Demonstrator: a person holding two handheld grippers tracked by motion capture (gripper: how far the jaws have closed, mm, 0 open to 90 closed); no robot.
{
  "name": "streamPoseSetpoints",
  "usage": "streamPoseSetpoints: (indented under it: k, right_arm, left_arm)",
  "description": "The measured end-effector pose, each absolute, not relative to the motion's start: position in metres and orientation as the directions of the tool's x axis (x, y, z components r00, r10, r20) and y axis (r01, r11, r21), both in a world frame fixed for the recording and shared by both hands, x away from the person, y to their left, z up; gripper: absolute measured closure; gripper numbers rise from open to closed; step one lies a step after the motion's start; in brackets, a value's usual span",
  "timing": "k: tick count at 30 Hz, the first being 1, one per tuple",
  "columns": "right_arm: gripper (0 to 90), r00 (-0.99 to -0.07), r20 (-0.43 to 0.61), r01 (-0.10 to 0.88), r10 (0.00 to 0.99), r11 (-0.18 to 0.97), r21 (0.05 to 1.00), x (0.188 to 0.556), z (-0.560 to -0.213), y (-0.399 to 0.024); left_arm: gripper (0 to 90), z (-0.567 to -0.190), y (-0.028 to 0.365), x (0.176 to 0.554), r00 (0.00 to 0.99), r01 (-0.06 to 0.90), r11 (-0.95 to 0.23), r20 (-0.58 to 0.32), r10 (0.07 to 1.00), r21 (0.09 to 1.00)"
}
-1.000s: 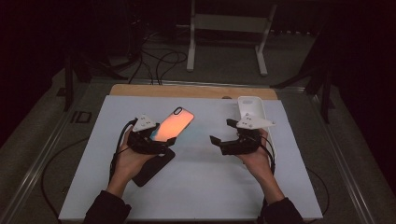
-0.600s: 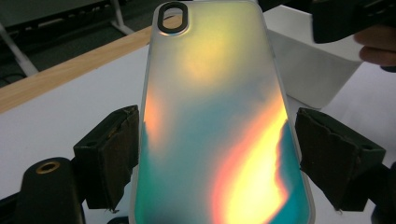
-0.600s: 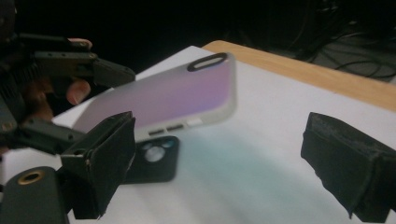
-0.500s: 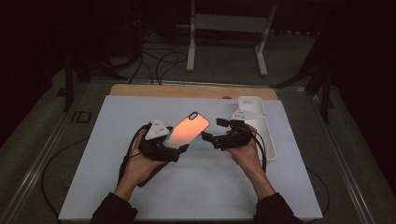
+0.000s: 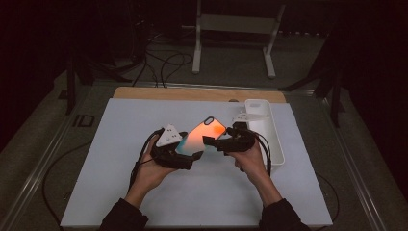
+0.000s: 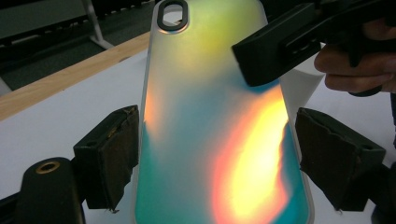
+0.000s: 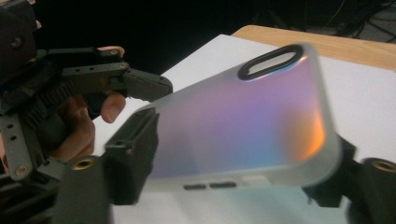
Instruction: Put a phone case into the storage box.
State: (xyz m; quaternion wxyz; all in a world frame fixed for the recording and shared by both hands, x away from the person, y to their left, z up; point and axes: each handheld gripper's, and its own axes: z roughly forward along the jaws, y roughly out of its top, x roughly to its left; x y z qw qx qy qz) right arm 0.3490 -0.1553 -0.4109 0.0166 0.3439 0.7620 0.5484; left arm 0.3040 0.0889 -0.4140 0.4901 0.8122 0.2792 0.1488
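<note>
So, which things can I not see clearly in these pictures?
- Phone case: bottom end cut off by the left gripper view's lower edge.
- White tray: inside too small to judge in the high view.
- Right gripper: whether its pads press the case is blurred in its own view.

Dim lab: white-topped table [image 5: 120, 192], floor cables [image 5: 163, 62], metal stand [image 5: 235, 24] behind.

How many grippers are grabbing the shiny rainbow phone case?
2. The left gripper holds the iridescent plastic phone case at its lower end; the right gripper has just been closing around its right edge.
</note>
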Motion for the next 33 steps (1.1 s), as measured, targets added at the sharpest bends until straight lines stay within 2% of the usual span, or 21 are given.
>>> streamPoseSetpoints:
  k: [3,12,17,28,30,32,33]
  right_arm:
    - [35.7,-0.740,0.335,0.511,0.583,0.164,0.844,0.347,-0.408,-0.151]
    - [57.4,-0.731,0.401,0.555,0.552,0.138,0.821,0.346,-0.407,-0.147]
    - [66.4,-0.720,0.428,0.572,0.546,0.118,0.812,0.346,-0.406,-0.144]
    - [73.9,-0.704,0.449,0.589,0.550,0.099,0.802,0.346,-0.405,-0.143]
    - [78.2,-0.703,0.463,0.591,0.540,0.081,0.802,0.345,-0.404,-0.142]
    - [84.8,-0.705,0.456,0.584,0.543,0.080,0.807,0.343,-0.403,-0.140]
    - [84.8,-0.705,0.456,0.584,0.543,0.080,0.807,0.343,-0.403,-0.140]
  left_arm:
    - [17.0,-0.417,0.088,0.305,0.799,0.313,-0.376,-0.027,0.600,0.872]
    - [17.0,-0.419,0.085,0.305,0.795,0.316,-0.382,-0.023,0.606,0.868]
    - [17.0,-0.421,0.083,0.304,0.793,0.315,-0.392,-0.013,0.609,0.864]
    - [16.8,-0.423,0.082,0.306,0.788,0.328,-0.393,-0.019,0.615,0.859]
    - [16.6,-0.424,0.079,0.304,0.777,0.312,-0.402,0.013,0.630,0.861]
    - [17.9,-0.424,0.078,0.304,0.781,0.316,-0.397,0.002,0.625,0.862]
    - [16.8,-0.424,0.078,0.304,0.781,0.316,-0.397,0.002,0.625,0.862]
